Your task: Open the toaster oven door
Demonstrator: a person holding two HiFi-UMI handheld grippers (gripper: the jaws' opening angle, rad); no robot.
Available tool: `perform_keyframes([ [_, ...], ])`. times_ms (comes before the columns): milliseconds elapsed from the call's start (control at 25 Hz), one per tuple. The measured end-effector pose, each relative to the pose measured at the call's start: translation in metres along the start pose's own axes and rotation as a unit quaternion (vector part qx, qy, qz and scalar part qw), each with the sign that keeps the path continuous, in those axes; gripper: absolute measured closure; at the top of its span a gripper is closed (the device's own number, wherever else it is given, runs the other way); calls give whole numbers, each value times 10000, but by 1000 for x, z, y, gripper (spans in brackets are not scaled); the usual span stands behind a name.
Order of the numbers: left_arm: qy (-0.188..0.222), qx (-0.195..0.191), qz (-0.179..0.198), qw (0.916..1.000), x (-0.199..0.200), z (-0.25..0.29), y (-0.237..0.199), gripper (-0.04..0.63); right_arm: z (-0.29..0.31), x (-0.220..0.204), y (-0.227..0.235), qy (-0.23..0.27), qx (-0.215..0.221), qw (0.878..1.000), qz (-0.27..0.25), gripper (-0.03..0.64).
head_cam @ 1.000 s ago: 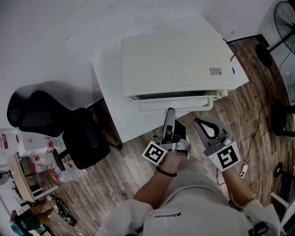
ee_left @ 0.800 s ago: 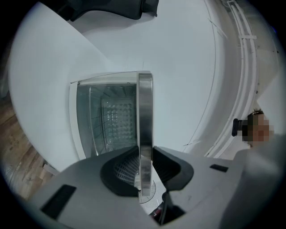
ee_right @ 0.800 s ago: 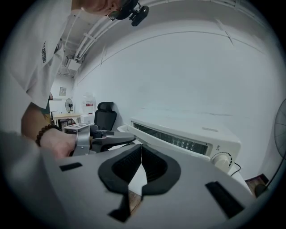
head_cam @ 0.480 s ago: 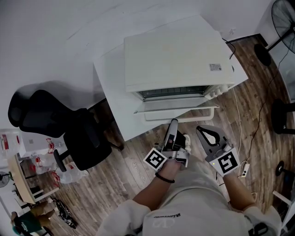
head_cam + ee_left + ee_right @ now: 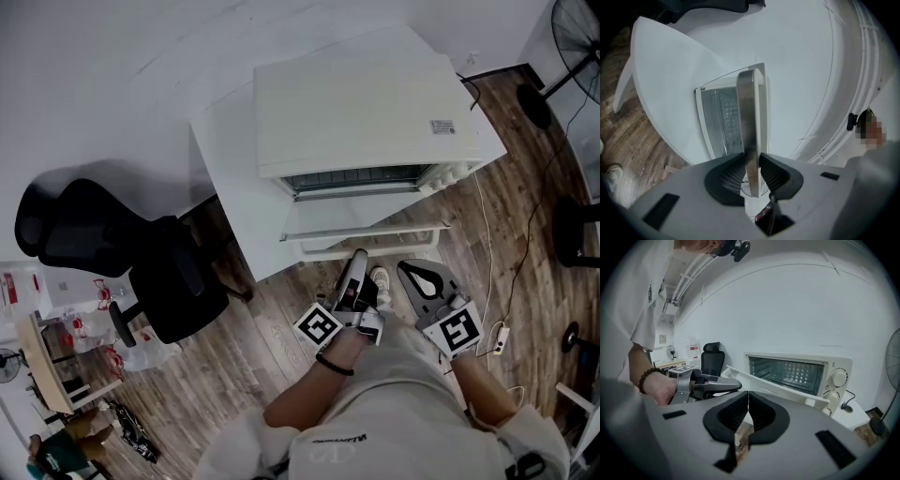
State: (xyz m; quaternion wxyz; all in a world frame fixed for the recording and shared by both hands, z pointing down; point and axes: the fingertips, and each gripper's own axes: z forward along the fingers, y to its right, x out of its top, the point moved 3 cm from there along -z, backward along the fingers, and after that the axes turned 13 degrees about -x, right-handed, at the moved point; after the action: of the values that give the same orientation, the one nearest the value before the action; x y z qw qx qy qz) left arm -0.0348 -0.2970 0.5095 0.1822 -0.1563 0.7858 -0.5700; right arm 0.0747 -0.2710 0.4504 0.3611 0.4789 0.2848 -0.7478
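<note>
A white toaster oven stands on a white table. Its glass door hangs partly open, hinged at the bottom, and the rack inside shows in the right gripper view. My left gripper is shut on the door handle. In the left gripper view the metal handle bar runs between both pads of the left gripper. Those jaws have just eased slightly wider with the bar still between them. My right gripper hovers to the right of it, shut and empty.
A black office chair stands left of the table on the wooden floor. Two knobs sit on the oven's right side, and a cable trails down to the floor. A fan stands at the far right.
The door has swung down from almost closed to partly open. Both grippers have drawn back toward the person and lower, the left one keeping the handle.
</note>
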Motion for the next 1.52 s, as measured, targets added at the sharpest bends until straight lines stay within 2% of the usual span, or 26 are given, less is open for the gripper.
perform_keyframes([
  [400,-258,103,17,9996,-3,-9,-9,495,6,-22,-11,-196,46,9993,322,598],
  [840,-519,199,83,9984,-7,-21,-16,494,7,-34,-11,-318,0,9986,426,598],
  [1520,-790,635,-36,9948,-25,-60,-50,500,2,-62,-37,-694,289,9959,511,598],
])
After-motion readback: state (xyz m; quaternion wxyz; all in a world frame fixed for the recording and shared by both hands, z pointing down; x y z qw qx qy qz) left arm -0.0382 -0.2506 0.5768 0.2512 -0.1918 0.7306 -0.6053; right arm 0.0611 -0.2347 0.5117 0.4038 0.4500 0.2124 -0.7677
